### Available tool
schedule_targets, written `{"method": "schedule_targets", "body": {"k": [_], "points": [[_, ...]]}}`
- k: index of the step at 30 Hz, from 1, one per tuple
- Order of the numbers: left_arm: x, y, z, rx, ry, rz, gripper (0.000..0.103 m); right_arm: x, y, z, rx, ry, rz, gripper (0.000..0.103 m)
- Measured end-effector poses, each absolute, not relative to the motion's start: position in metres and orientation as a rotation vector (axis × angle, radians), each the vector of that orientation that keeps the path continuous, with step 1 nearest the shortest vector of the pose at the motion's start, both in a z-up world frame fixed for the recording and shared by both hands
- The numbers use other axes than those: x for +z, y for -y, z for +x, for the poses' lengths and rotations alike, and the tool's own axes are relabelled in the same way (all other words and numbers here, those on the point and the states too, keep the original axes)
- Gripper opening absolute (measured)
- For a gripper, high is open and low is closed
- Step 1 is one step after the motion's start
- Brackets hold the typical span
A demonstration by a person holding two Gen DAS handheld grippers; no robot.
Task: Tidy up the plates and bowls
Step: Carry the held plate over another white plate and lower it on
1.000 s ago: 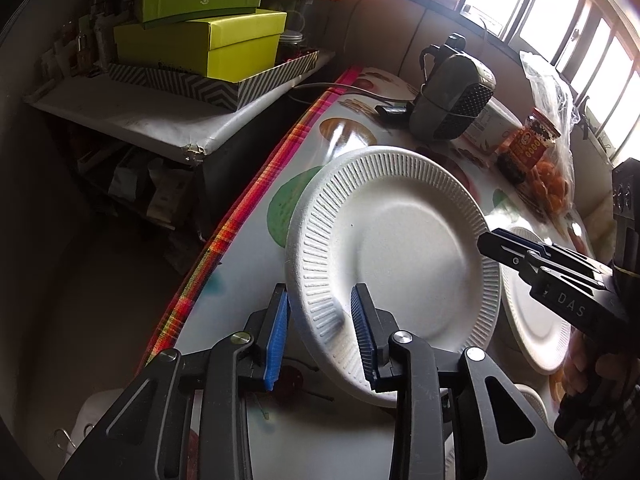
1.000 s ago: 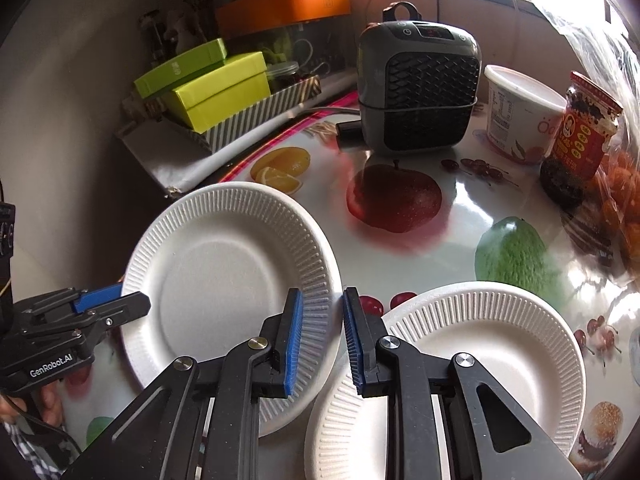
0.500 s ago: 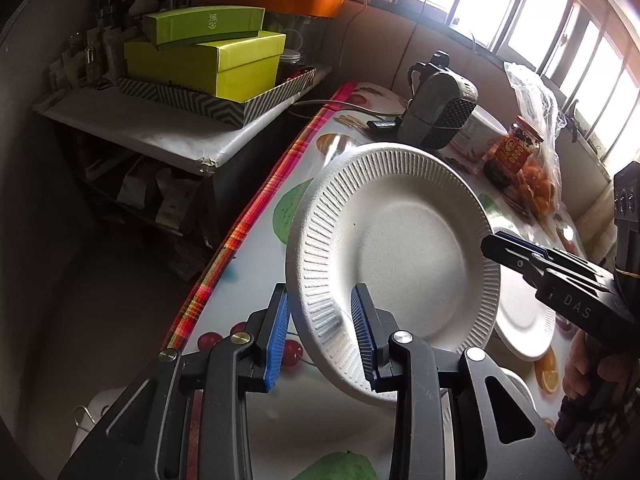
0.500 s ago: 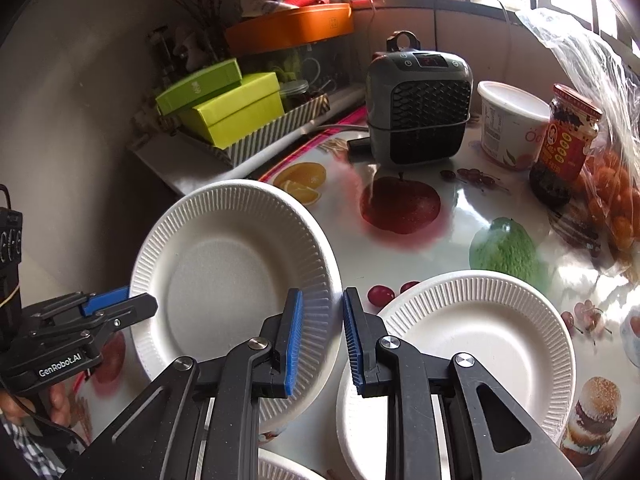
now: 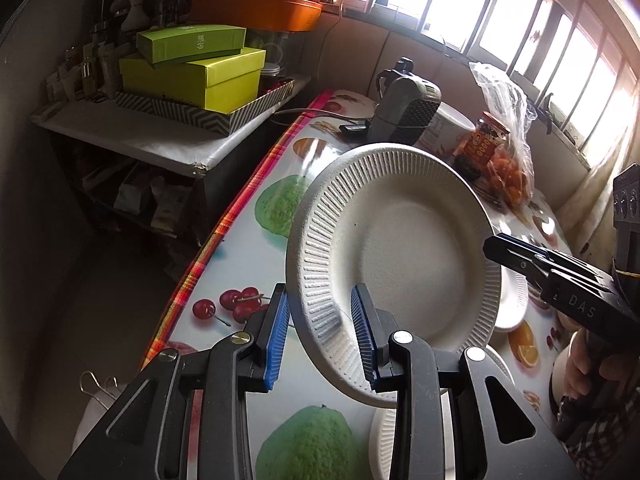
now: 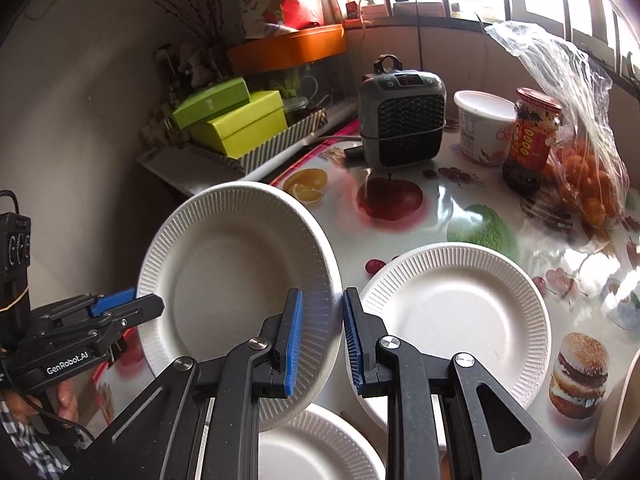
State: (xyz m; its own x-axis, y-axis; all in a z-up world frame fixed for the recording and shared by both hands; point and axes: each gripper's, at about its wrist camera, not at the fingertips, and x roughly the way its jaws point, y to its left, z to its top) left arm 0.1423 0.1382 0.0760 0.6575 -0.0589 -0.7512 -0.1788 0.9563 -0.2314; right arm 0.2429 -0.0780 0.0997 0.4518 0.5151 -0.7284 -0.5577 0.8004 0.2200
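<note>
A white ribbed paper plate [image 5: 400, 248] [image 6: 236, 272] hangs tilted above the fruit-print table [image 6: 420, 228], held at both sides. My left gripper [image 5: 320, 304] is shut on its near left rim, and its tip [image 6: 120, 308] shows at the plate's left edge in the right wrist view. My right gripper [image 6: 322, 300] is shut on the plate's right rim and shows as a black tool [image 5: 560, 276] in the left wrist view. A second paper plate [image 6: 460, 312] lies flat on the table to the right. A third plate [image 6: 312, 448] lies under my right gripper.
A grey heater [image 6: 402, 120], a white tub [image 6: 482, 128], a red-labelled jar [image 6: 532, 144] and a bag of oranges [image 6: 584, 176] stand at the table's far side. Green boxes [image 5: 192, 76] sit on a shelf left of the table's striped edge [image 5: 224, 232].
Both grippers have risen and drawn back with the plate between them. The table has dropped away, and another plate has come into view below.
</note>
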Motion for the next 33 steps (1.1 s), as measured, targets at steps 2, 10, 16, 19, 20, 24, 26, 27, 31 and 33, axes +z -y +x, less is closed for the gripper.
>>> {"method": "schedule_targets", "body": {"k": [2,10,16,19,20,24,26,27,31,33], "points": [[0.077,-0.132,0.137,0.053,-0.853,-0.295,0.033,0.100,0.086,0.235,0.652,-0.879,-0.048,0.020],[0.075,-0.106,0.123,-0.003,-0.868,-0.262,0.033,0.101,0.119,0.204,0.600,-0.877,-0.002,0.020],[0.072,-0.088,0.115,-0.038,-0.881,-0.245,0.033,0.098,0.140,0.188,0.564,-0.882,0.026,0.020],[0.071,-0.080,0.112,-0.053,-0.888,-0.234,0.033,0.095,0.151,0.180,0.546,-0.887,0.038,0.020],[0.070,-0.077,0.111,-0.058,-0.890,-0.230,0.033,0.094,0.153,0.177,0.541,-0.891,0.040,0.020],[0.067,-0.068,0.108,-0.076,-0.902,-0.223,0.033,0.090,0.165,0.165,0.527,-0.898,0.053,0.020],[0.065,-0.064,0.107,-0.083,-0.909,-0.216,0.033,0.087,0.170,0.161,0.520,-0.901,0.061,0.020],[0.064,-0.062,0.106,-0.088,-0.912,-0.214,0.033,0.086,0.173,0.159,0.514,-0.904,0.065,0.020],[0.059,-0.055,0.103,-0.100,-0.926,-0.205,0.033,0.081,0.181,0.153,0.500,-0.917,0.086,0.020],[0.056,-0.053,0.102,-0.102,-0.934,-0.202,0.033,0.077,0.183,0.150,0.495,-0.927,0.089,0.020]]}}
